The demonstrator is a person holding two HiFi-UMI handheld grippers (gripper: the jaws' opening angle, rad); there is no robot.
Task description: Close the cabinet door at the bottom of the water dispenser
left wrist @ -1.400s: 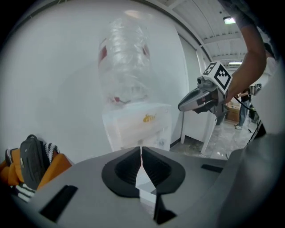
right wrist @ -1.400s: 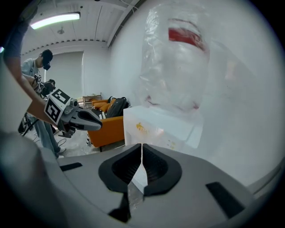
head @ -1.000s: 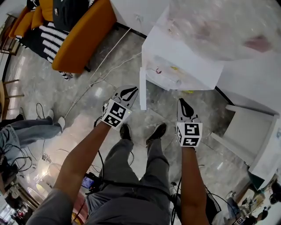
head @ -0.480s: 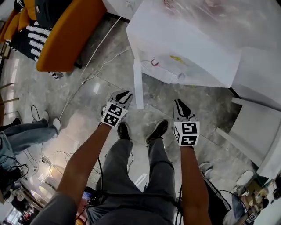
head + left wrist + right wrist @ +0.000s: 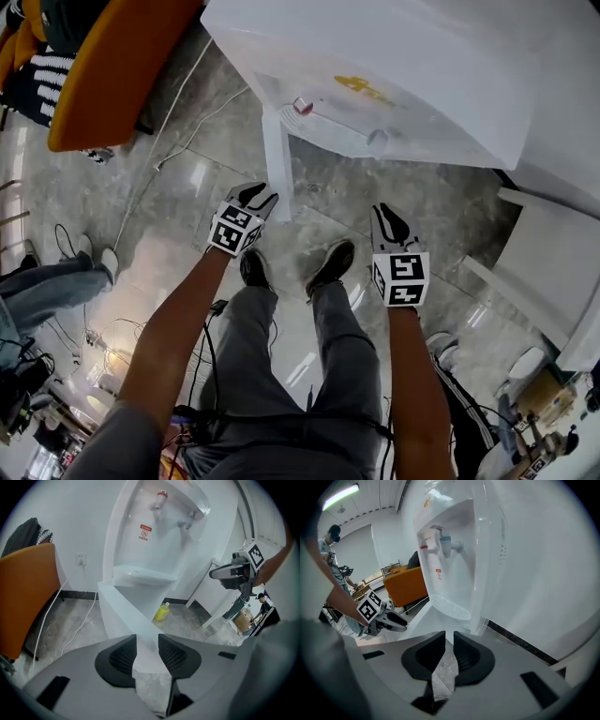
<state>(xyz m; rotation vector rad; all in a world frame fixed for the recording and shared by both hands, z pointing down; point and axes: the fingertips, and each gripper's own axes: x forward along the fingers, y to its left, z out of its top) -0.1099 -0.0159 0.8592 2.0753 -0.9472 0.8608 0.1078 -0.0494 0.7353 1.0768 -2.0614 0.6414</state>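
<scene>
Door: white flat cabinet door ajar.
Left gripper: jaws just opening, apart, gripping nothing.
Right gripper: jaws narrowly apart, empty.

- The floor is grey, glossy, stone-patterned tile with patches of glare.
- A white dispenser stands on it against the wall.
- An orange sofa stands near the dispenser, by the same wall.
- A white cable trails over the floor between them.
- A yellow bottle sits at the wall on the dispenser's other side.
- Two dark shoes are planted before the dispenser.
- A white table leg stands farther along.
</scene>
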